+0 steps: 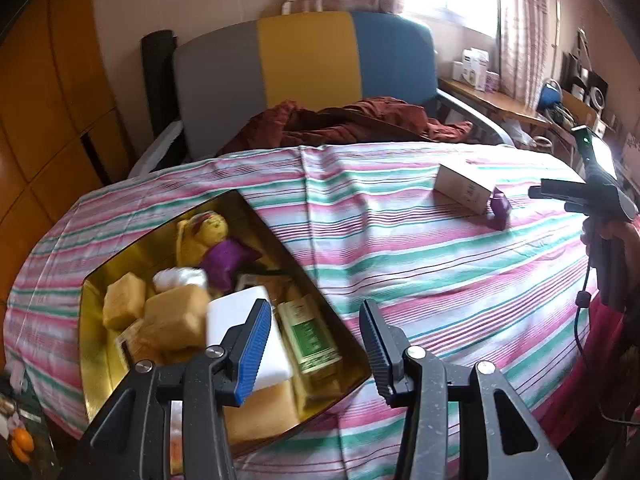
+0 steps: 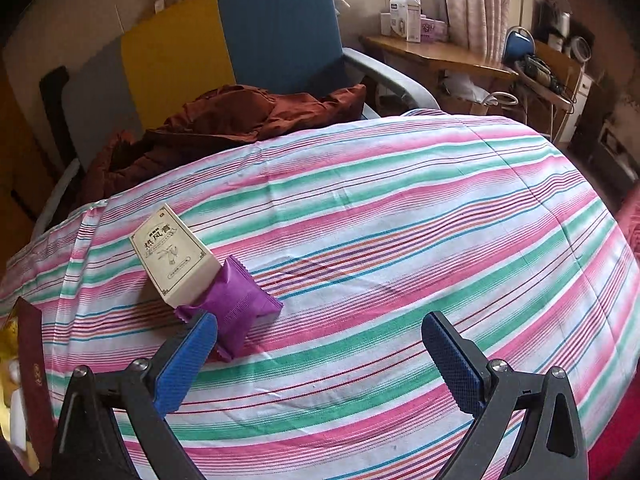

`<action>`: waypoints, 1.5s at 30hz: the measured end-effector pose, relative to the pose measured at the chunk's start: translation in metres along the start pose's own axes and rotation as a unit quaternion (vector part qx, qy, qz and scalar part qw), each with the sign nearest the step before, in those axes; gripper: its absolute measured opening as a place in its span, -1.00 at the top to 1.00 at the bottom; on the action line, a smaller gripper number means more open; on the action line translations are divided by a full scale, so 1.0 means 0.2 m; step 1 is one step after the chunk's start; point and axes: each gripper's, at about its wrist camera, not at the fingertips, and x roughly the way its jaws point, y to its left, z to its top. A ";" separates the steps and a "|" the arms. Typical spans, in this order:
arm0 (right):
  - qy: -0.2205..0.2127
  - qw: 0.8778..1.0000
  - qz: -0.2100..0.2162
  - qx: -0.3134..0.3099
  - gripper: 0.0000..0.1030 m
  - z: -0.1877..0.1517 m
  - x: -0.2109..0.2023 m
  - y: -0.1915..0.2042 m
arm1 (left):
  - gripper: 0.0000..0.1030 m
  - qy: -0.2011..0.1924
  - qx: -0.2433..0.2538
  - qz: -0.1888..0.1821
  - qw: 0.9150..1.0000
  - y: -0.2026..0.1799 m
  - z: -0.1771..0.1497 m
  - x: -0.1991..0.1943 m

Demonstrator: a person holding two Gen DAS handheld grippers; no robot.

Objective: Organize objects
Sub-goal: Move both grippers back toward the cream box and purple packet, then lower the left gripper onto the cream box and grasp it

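Note:
An open gold-lined box (image 1: 94, 320) sits at the left of the striped tablecloth (image 1: 440, 264). It holds yellow spongy blocks (image 1: 124, 304), a white block (image 1: 240, 312), a green-labelled carton (image 1: 312, 336) and a purple packet (image 1: 228, 258). My left gripper (image 1: 316, 320) hovers over the box's right corner, open, with nothing between its fingers. Farther right, a cream carton (image 2: 176, 260) leans against another purple packet (image 2: 236, 304) on the cloth. My right gripper (image 2: 320, 340) is wide open just in front of them. Its left finger (image 2: 188, 356) is close beside the packet, and nothing is gripped.
A chair with a grey, yellow and blue back (image 1: 304, 56) stands behind the table, with a rust-brown garment (image 1: 352, 120) on its seat. A wooden desk (image 2: 436, 56) with small boxes lies at the back right. The cloth falls away at the table's rounded edges.

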 end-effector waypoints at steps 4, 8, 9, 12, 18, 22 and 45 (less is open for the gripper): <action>0.008 1.000 -0.008 0.003 -0.99 0.00 0.01 -0.01 | 0.10 0.004 0.018 -0.011 1.000 -0.08 0.04 0.04; 0.005 1.000 -0.006 0.015 -0.99 0.00 0.00 -0.03 | 0.10 0.006 0.034 -0.018 0.999 -0.16 0.07 0.07; 0.005 1.000 -0.004 0.015 -0.99 0.01 0.00 -0.04 | 0.10 0.006 0.039 -0.020 0.999 -0.18 0.08 0.08; 0.003 1.000 -0.002 0.022 -0.99 0.01 0.00 -0.05 | 0.10 0.009 0.049 -0.027 0.998 -0.24 0.11 0.10; 0.003 0.999 0.003 0.037 -0.99 0.01 -0.01 -0.07 | 0.10 0.018 0.070 -0.040 0.997 -0.35 0.15 0.16; 0.005 0.999 0.011 0.052 -0.99 0.02 -0.01 -0.11 | 0.10 0.025 0.083 -0.050 0.995 -0.43 0.18 0.20; 0.028 0.978 0.066 0.196 -0.99 0.01 0.02 -0.34 | 0.10 0.136 -0.013 -0.171 0.976 -0.71 0.54 0.67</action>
